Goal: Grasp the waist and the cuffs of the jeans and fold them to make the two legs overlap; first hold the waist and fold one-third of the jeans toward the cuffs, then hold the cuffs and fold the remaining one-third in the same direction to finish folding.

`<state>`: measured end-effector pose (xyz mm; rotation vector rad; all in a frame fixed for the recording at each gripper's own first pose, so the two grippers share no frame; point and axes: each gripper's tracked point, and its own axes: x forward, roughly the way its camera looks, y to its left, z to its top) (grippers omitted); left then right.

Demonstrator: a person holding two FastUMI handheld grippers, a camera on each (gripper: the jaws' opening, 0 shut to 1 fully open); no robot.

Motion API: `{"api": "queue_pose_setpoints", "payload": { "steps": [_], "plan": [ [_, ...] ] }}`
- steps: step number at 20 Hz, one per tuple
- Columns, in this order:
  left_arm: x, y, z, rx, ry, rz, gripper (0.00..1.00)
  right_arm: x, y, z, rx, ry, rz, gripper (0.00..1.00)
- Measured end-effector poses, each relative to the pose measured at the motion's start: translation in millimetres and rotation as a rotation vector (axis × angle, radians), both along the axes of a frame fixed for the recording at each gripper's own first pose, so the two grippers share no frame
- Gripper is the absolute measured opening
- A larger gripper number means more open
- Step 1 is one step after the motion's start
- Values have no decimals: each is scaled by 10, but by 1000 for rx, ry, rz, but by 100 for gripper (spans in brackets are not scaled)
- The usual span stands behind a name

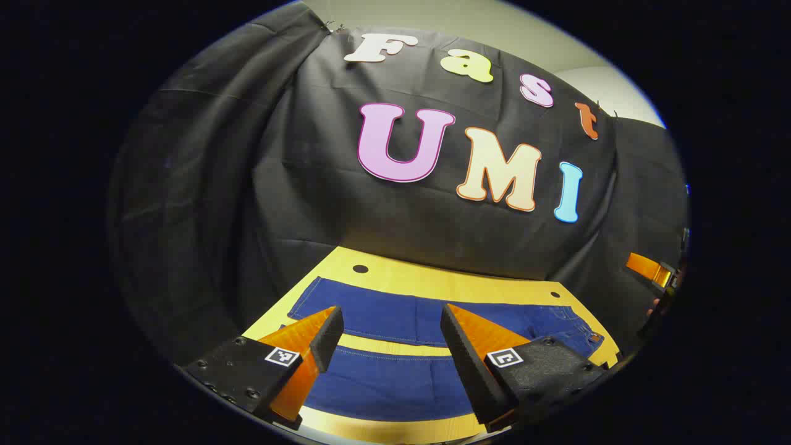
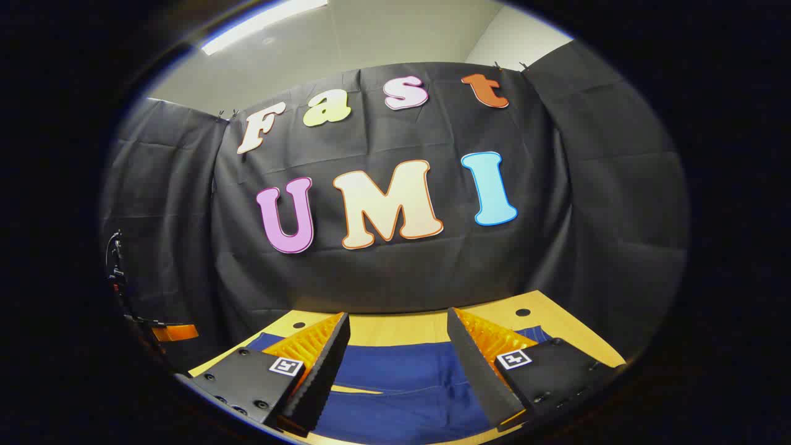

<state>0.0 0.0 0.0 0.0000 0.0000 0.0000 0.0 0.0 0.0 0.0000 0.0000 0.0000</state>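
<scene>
Fingers apart on left gripper (image 1: 391, 324) and right gripper (image 2: 398, 330) | jeans (image 1: 395, 318) flat on table (image 1: 432, 281), lower frame

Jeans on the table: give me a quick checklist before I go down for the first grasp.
1. Dark blue denim jeans spread flat on the yellow wooden table: ok.
2. Two legs apart, table showing between them, not yet overlapped: ok.
3. Left gripper open, holding nothing: ok.
4. Right gripper open, holding nothing: ok.
5. Waist end lies toward the left gripper view's right side: ok.
6. Cuff edges reachable: cannot tell.
</scene>
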Motion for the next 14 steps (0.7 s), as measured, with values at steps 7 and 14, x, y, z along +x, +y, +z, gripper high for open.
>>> {"api": "queue_pose_setpoints", "payload": {
  "steps": [7,14],
  "plan": [
    [5,141,-79,52,29,9,94,18,138,-113,3,35,11,97],
    [-6,240,-255,96,83,-3,95,-11,196,-228,-10,70,0,100]
  ]
}}
